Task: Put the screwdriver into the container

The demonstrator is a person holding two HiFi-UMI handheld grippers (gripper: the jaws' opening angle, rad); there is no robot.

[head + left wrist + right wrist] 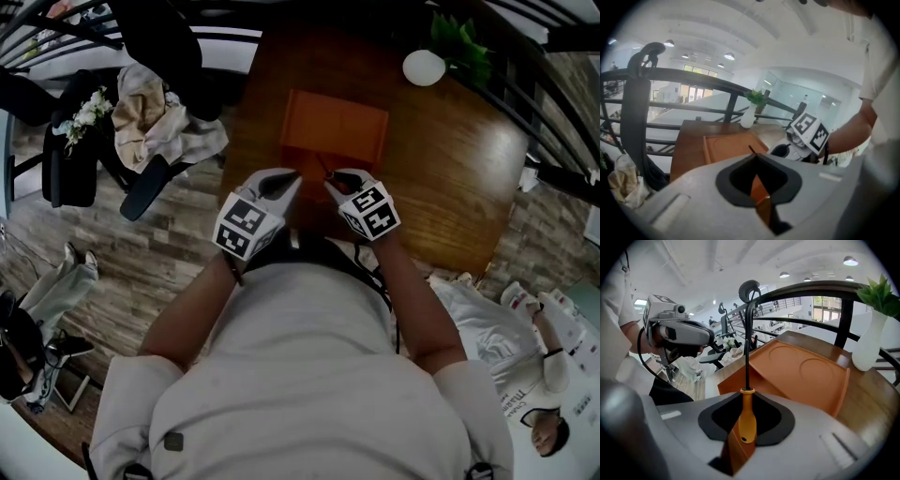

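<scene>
The screwdriver (747, 423) looked light and stiff, so we held its smooth orange handle tight in our right gripper (746, 397), and our left gripper (754, 157) was closed on nothing.

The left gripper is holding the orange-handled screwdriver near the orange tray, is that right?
Not quite: the right gripper, not the left, holds the orange-handled screwdriver near the orange tray; the right gripper view shows it.

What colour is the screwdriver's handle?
The screwdriver handle is orange; the right gripper view shows it best.
</scene>
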